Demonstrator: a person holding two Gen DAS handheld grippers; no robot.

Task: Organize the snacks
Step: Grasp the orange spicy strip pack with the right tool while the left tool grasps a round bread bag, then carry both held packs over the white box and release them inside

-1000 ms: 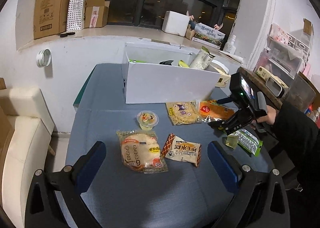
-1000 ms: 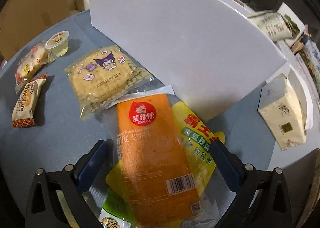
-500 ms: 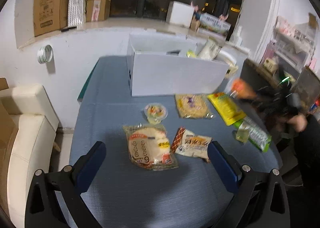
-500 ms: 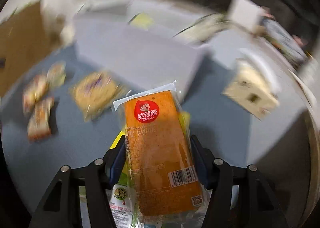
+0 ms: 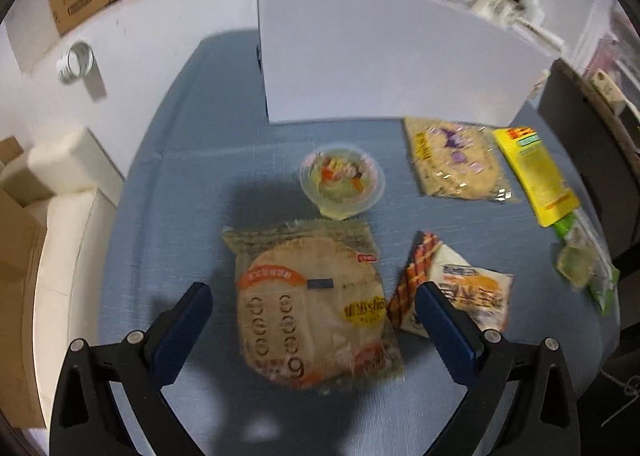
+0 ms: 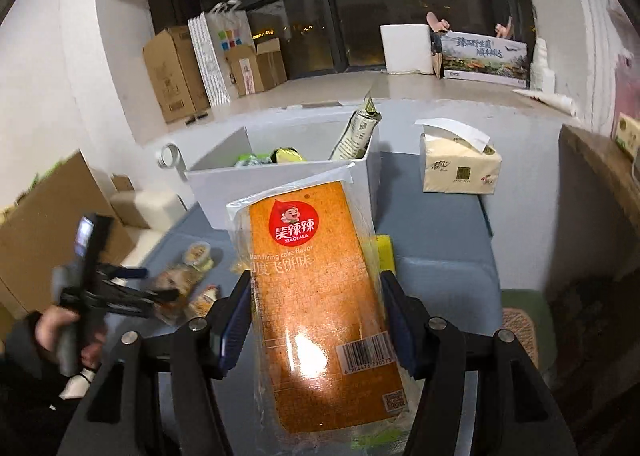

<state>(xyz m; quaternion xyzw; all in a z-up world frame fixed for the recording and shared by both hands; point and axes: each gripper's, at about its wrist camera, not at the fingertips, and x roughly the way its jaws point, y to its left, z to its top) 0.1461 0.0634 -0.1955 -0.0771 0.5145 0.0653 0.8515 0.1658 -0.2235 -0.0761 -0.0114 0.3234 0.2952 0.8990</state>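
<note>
Right hand-held gripper [image 6: 316,320]: jaws about half apart, pads pressed on both long edges of an orange packet [image 6: 316,296]. Packet is held clear of the bench [image 6: 436,232], upright in the right wrist view, red logo at top, barcode lower right. A white box [image 6: 280,183] stands behind it, open-topped, with several packets inside, one green-grey pouch [image 6: 358,131] sticking up at its right corner. A tissue pack [image 6: 460,167] sits on the bench to the right of the box.

Left hand-held gripper [image 5: 316,320]: jaws wide apart, nothing held. It hangs over a round flatbread packet [image 5: 312,304], which lies between the blue pads without touching them.

Other items on the blue bench, left wrist view:
- jelly cup [image 5: 342,179], beyond the flatbread
- striped-end cake packet [image 5: 452,288], just right of the flatbread
- clear packet with purple print [image 5: 456,159], near the box's front wall
- yellow packet [image 5: 536,171], beside it on the right
- green packet [image 5: 588,260], at the bench's right edge
</note>
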